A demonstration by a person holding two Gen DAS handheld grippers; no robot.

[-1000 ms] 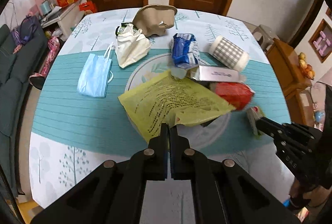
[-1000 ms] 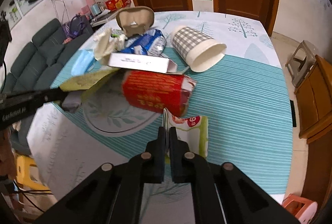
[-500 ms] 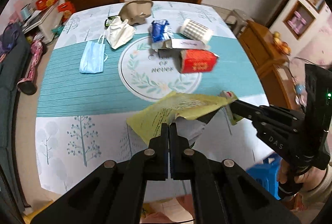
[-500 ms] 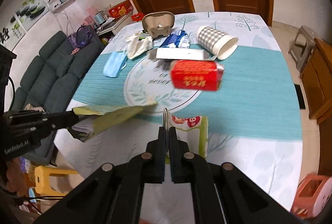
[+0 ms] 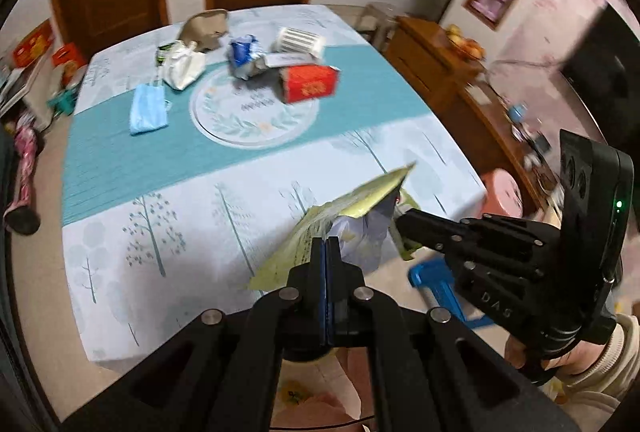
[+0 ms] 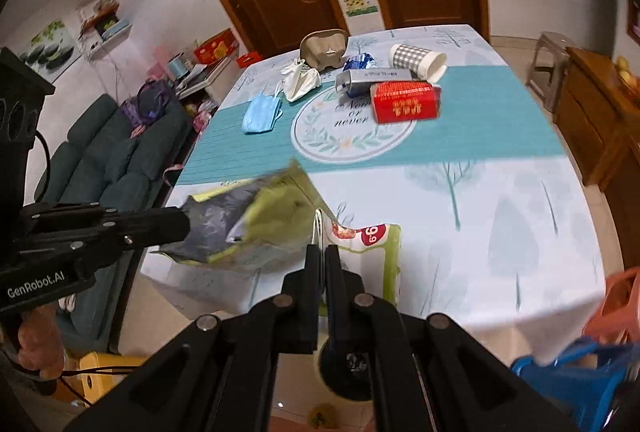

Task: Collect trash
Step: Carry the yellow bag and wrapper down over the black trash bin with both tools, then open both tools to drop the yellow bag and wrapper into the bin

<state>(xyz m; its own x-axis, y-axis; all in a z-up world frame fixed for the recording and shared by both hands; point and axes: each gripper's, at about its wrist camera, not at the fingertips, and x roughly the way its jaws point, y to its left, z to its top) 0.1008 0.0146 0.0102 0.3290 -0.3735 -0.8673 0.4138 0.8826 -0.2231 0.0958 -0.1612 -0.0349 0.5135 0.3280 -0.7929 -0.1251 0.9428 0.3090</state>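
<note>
Just past the table edge, left gripper pinches yellow leaflet; right gripper clamps snack wrapper.

"genrobot.ai" in white on the black body of the left gripper, seen from the right wrist cam. "das" on the right gripper body, left wrist cam. tablecloth centre ring reads "now or never" (top word partly hidden, so approx). "9.9" in a red spot on the green-edged wrapper. red box has gold chars, too blurred to read.
</note>
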